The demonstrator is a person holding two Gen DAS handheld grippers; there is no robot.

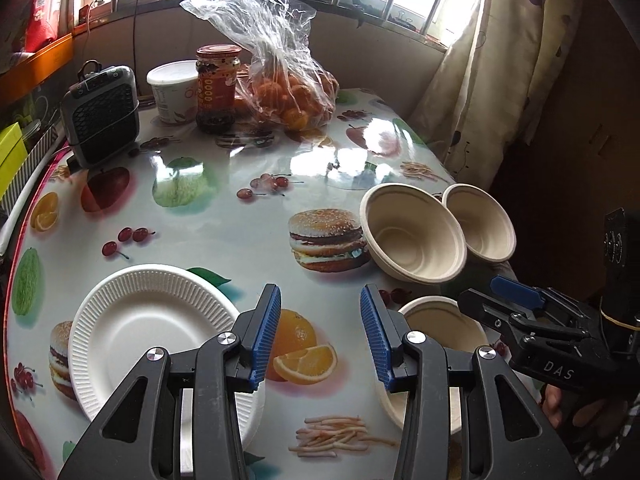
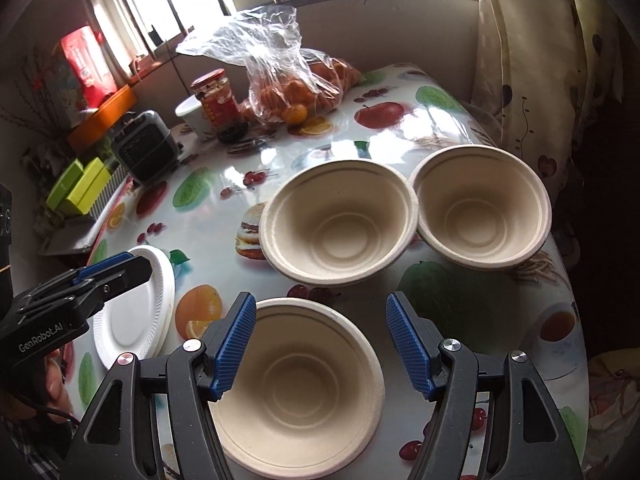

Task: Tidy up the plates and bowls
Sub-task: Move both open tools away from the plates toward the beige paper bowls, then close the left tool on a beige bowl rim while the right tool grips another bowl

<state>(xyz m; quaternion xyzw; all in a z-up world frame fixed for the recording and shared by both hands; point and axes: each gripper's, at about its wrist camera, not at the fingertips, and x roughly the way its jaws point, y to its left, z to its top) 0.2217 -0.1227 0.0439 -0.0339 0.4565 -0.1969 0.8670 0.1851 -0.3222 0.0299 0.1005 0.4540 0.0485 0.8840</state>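
A white ribbed paper plate stack (image 1: 152, 328) lies on the fruit-print table at the near left; it also shows in the right wrist view (image 2: 132, 312). Three beige paper bowls stand on the right side: a near bowl (image 2: 296, 384), a middle bowl (image 2: 336, 220) and a far right bowl (image 2: 484, 204). In the left wrist view they are the near bowl (image 1: 436, 320), the middle bowl (image 1: 412, 232) and the far bowl (image 1: 480, 224). My left gripper (image 1: 320, 336) is open and empty above the table between plate and bowls. My right gripper (image 2: 320, 344) is open and empty, hovering over the near bowl.
At the back of the table (image 1: 224, 208) stand a small grey heater (image 1: 102, 116), a white tub (image 1: 172, 92), a red-lidded jar (image 1: 216, 84) and a plastic bag of oranges (image 1: 280, 80). A curtain (image 1: 472, 92) hangs at the right edge.
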